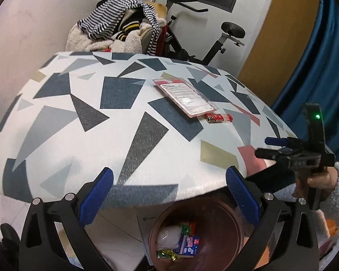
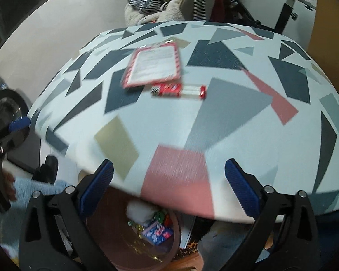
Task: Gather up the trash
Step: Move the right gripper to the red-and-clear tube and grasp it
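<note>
Both claws are released and carry nothing: left claw (image 1: 169,194) and right claw (image 2: 169,188) have their blue pads spread wide with only the counter (image 1: 56,135) edge showing between them.

Landmark is the brown bin (image 1: 226,232) on the floor under the near counter edge. It already holds wrappers and a white wad. Two pieces of trash are still on the counter, well beyond the bin toward the far side: a flat pink-edged package (image 1: 184,97), label side up, and a red-and-clear wrapper tube (image 1: 218,118) just beside the package's near corner, on the bin side. I can't tell if they touch.

Step in hand, as I judge it: reach out from the bin for the next piece. The tube is nearer to the bin, so take it first with the right claw. Come in across its short width, pads either side, and close low against the counter. It looks light and could skid, so squeeze gently.

The package lies flat, so it's probably hard to pinch. Slide it toward the edge over the bin, then grip the overhanging rim. Keep the left claw out of the way.
</note>
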Demonstrator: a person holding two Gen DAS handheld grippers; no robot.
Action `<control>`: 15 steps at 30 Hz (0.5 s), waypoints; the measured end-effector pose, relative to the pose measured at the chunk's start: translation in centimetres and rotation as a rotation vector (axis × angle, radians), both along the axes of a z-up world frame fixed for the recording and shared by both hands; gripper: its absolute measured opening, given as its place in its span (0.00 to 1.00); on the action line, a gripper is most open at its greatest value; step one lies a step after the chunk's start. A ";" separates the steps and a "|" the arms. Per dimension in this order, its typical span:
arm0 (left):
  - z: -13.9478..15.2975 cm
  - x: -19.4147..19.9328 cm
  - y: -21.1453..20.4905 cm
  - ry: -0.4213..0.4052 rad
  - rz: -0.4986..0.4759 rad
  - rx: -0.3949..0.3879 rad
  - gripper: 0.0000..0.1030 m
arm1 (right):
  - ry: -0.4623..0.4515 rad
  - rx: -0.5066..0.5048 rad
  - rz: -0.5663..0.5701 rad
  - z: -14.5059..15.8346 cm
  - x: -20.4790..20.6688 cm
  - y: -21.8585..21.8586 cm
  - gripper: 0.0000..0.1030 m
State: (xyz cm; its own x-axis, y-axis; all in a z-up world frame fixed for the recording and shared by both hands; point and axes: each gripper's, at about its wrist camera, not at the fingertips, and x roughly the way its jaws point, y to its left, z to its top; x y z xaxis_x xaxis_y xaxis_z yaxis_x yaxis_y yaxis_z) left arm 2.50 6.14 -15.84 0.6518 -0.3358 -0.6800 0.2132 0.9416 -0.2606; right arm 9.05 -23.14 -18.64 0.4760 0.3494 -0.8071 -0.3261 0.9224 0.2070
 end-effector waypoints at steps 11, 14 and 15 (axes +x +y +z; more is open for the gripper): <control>-0.2 3.8 1.3 0.005 0.026 -0.054 0.94 | 0.030 -0.029 -0.099 -1.9 7.5 2.8 0.94; -0.8 4.6 1.6 0.019 0.024 -0.038 0.94 | 0.022 -0.053 -0.124 -2.2 8.7 3.8 0.95; -0.9 4.8 1.7 0.021 0.025 -0.038 0.94 | 0.020 -0.059 -0.132 -2.3 9.0 4.0 0.95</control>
